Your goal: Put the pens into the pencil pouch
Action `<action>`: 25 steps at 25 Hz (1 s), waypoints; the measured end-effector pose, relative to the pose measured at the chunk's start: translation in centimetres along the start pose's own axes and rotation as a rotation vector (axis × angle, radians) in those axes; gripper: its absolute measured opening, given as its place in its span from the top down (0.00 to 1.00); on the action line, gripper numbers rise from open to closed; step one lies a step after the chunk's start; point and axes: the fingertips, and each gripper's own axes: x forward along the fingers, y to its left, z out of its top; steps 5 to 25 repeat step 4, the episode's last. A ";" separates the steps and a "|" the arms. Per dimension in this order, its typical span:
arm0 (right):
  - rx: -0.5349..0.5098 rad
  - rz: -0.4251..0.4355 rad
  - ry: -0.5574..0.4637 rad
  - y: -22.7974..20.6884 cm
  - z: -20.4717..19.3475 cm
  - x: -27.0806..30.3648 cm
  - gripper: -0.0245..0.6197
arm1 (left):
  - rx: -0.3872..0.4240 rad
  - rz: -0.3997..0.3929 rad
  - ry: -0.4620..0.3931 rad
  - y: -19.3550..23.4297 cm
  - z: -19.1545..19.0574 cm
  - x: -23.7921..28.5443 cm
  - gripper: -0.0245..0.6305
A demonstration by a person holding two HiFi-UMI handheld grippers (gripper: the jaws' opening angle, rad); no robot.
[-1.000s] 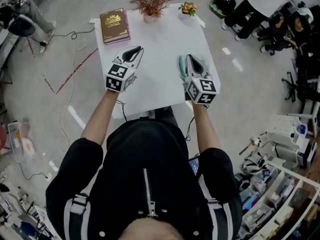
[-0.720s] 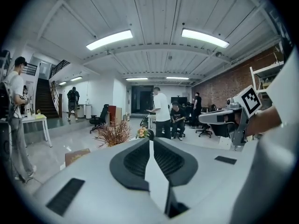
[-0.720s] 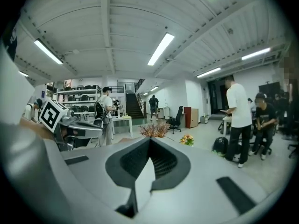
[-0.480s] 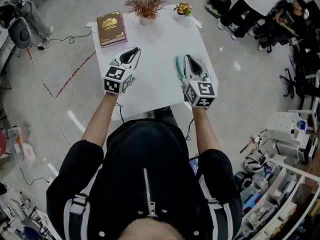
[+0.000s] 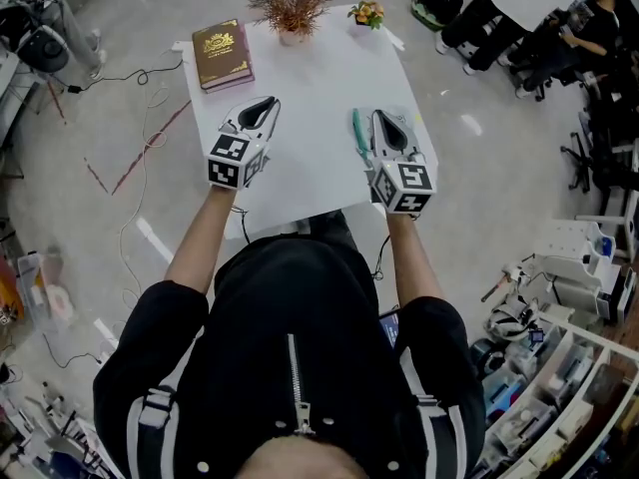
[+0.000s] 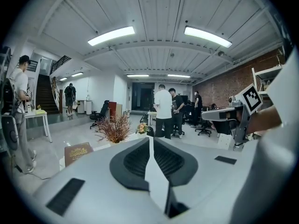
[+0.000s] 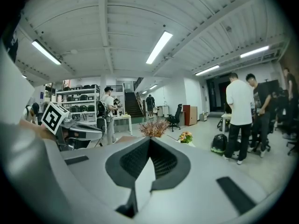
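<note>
Both grippers hover over the near half of a white table. My left gripper is shut with nothing in it; its jaws meet in a thin seam in the left gripper view. My right gripper is also shut and empty, and its jaws are pressed together in the right gripper view. A green pen lies on the table just left of the right gripper. No pencil pouch shows in any view.
A brown book lies at the table's far left corner. A dried plant in a pot and a small flower pot stand at the far edge. Cables trail on the floor at left. People stand beyond the table.
The head view has shifted slightly. Both grippers stay shut and in the same place over the table.
</note>
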 end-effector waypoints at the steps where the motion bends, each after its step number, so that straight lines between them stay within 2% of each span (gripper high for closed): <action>1: 0.000 0.000 0.001 0.0 -0.1 0.1 0.95 | -0.001 0.000 0.001 0.1 -0.1 0.1 0.89; 25: 0.004 0.002 0.003 0.1 -0.2 0.5 0.95 | -0.004 0.001 0.006 0.4 -0.4 0.2 0.89</action>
